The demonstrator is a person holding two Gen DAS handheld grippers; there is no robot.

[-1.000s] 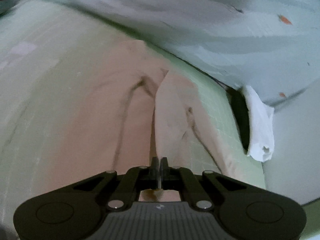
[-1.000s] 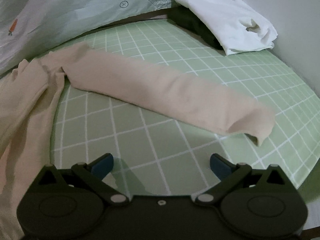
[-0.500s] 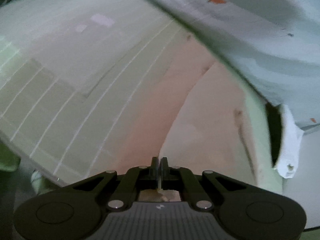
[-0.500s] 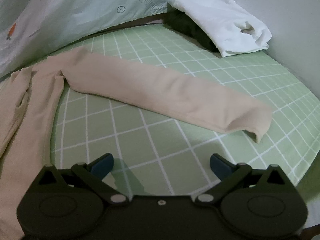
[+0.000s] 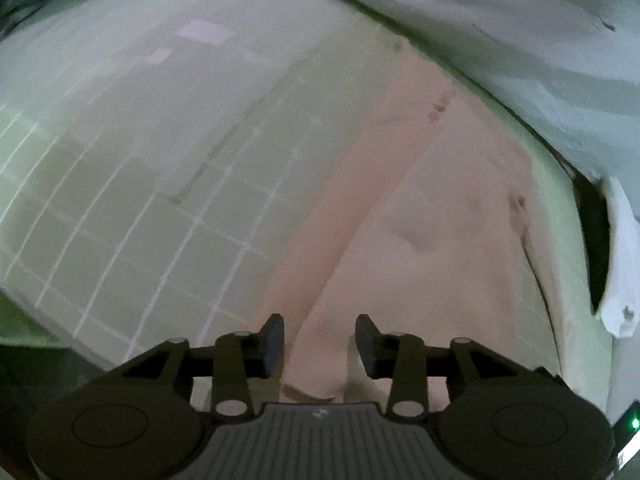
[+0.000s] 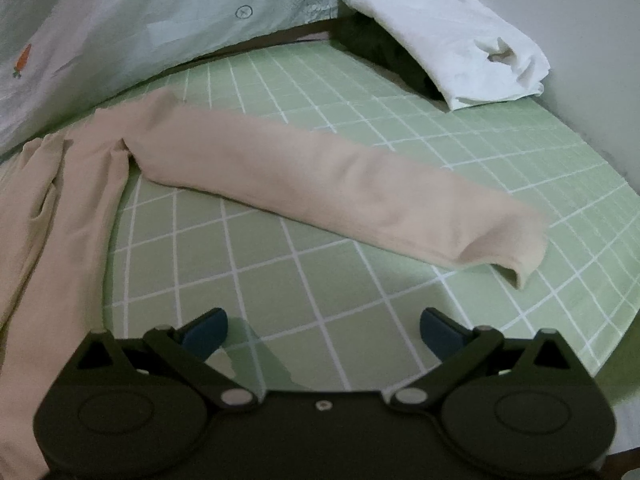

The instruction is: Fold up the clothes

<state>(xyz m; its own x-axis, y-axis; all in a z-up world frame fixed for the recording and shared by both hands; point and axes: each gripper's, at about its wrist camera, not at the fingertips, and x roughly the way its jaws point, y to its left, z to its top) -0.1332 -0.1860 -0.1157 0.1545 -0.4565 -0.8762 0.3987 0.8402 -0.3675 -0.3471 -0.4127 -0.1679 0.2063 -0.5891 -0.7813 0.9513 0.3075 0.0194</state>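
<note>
A beige long-sleeved garment (image 5: 420,216) lies flat on the green checked sheet (image 5: 160,200). My left gripper (image 5: 319,340) stands open just over the garment's near edge, with the cloth lying loose between its fingers. In the right wrist view one beige sleeve (image 6: 340,188) stretches out to the right across the sheet (image 6: 280,280), its cuff curled up at the end. The garment's body (image 6: 52,220) lies at the left. Low over bare sheet, in front of that sleeve, my right gripper (image 6: 323,326) is open and holds nothing.
A pale blue quilt with carrot prints (image 6: 160,12) lies bunched along the far side. A folded white garment (image 6: 448,40) rests on a dark pile (image 6: 380,52) at the far right, also seen as a white cloth (image 5: 620,260). A grey wall (image 6: 600,60) borders the right.
My left gripper was shut on the beige garment's edge and now stands open, the cloth let go and lying flat. The left view swung left. The right gripper barely moved.
</note>
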